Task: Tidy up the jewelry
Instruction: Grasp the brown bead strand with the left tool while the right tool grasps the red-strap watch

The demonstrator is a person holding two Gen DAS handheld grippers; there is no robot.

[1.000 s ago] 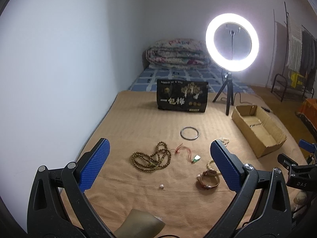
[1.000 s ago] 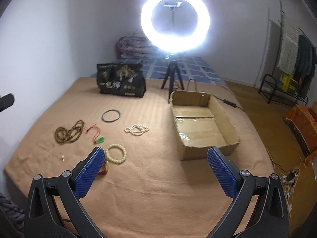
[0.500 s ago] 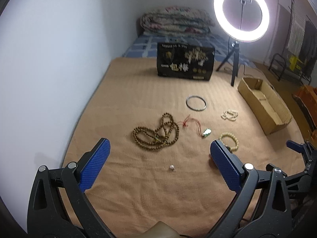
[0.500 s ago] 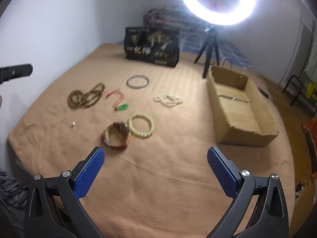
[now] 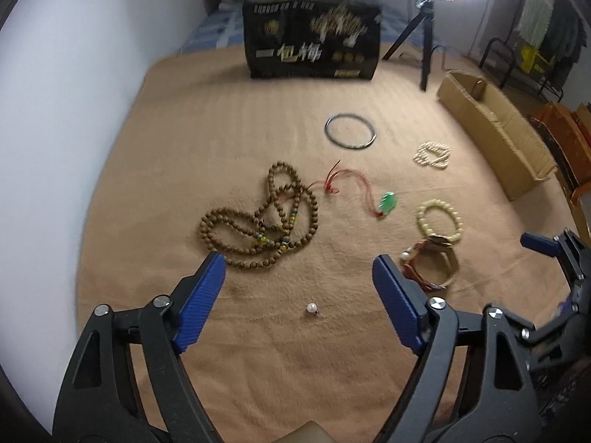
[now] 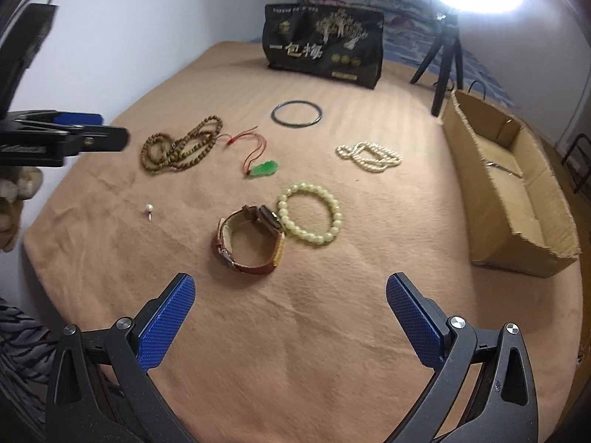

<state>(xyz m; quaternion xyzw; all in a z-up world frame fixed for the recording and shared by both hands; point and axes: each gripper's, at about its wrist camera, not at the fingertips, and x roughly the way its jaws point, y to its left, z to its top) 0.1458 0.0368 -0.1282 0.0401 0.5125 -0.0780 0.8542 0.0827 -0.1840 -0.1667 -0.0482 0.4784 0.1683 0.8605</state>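
Jewelry lies on a tan blanket (image 5: 258, 361). A brown bead necklace (image 5: 258, 217) (image 6: 181, 146), a small pearl stud (image 5: 312, 308) (image 6: 149, 208), a green pendant on red cord (image 5: 388, 201) (image 6: 264, 168), a dark bangle (image 5: 350, 130) (image 6: 296, 112), a white pearl strand (image 5: 432, 154) (image 6: 369, 156), a pale green bead bracelet (image 5: 439, 219) (image 6: 310, 217) and a brown-strap watch (image 5: 430, 265) (image 6: 251, 238) are spread out. My left gripper (image 5: 299, 280) is open above the pearl stud. My right gripper (image 6: 291, 302) is open just in front of the watch.
An open cardboard box (image 6: 509, 184) (image 5: 495, 129) stands at the right. A black printed bag (image 5: 312, 46) (image 6: 323, 42) stands at the back beside a ring light tripod (image 6: 445, 62). A white wall (image 5: 74, 110) runs along the left.
Both grippers have moved forward and tilted down toward the blanket, so the jewelry looks closer. Both stay open and empty.
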